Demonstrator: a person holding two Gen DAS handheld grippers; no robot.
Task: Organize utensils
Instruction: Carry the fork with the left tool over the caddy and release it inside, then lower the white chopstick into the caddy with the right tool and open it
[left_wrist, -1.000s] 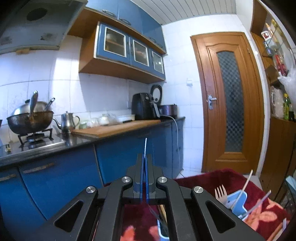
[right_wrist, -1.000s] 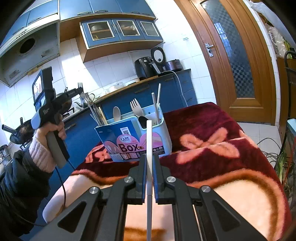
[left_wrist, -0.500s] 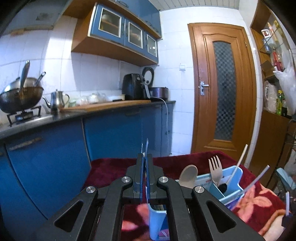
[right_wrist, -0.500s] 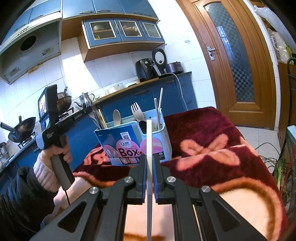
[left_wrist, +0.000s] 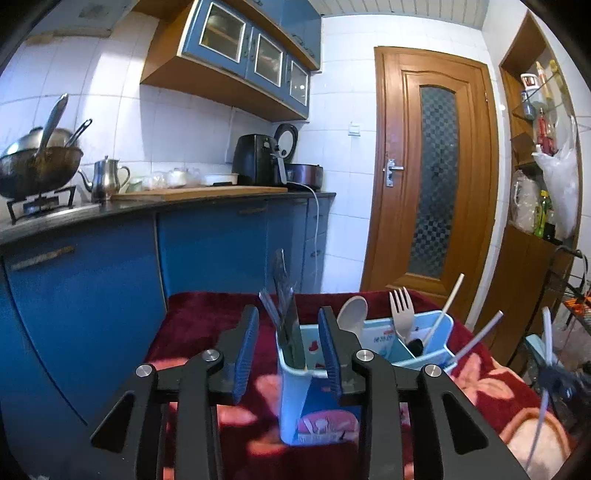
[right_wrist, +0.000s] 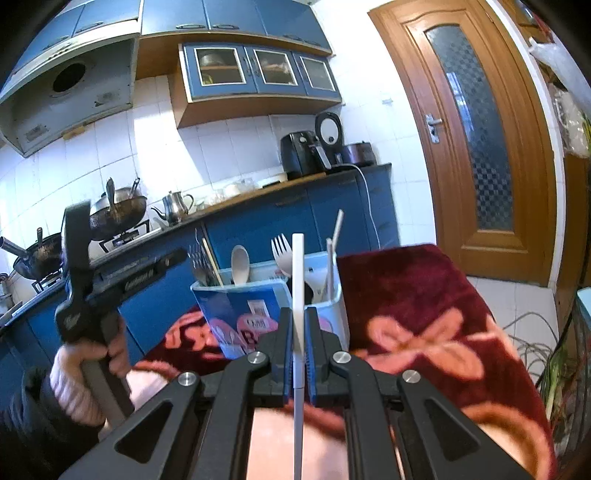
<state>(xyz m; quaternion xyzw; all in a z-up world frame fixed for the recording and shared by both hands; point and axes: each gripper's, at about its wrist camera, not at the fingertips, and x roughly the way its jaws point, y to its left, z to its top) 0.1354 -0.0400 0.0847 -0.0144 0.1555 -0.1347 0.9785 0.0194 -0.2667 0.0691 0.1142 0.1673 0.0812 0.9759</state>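
Observation:
A light blue organizer box stands on the red blanket. It holds a beige spoon, a beige fork and white straws. My left gripper is over the box's left end and its jaws are opening. A dark metal utensil stands in that end compartment between the pads, apart from both. My right gripper is shut on a white straw, held upright just in front of the box. In the right wrist view a hand holds the left gripper beside the box.
The red floral blanket covers the table. Blue kitchen cabinets run behind it, with a wok, a kettle and an air fryer on the counter. A wooden door and shelves stand to the right.
The left gripper sank toward the box and its jaws parted, letting go of the dark utensil into the end compartment. The right gripper rose a little, the straw still in it.

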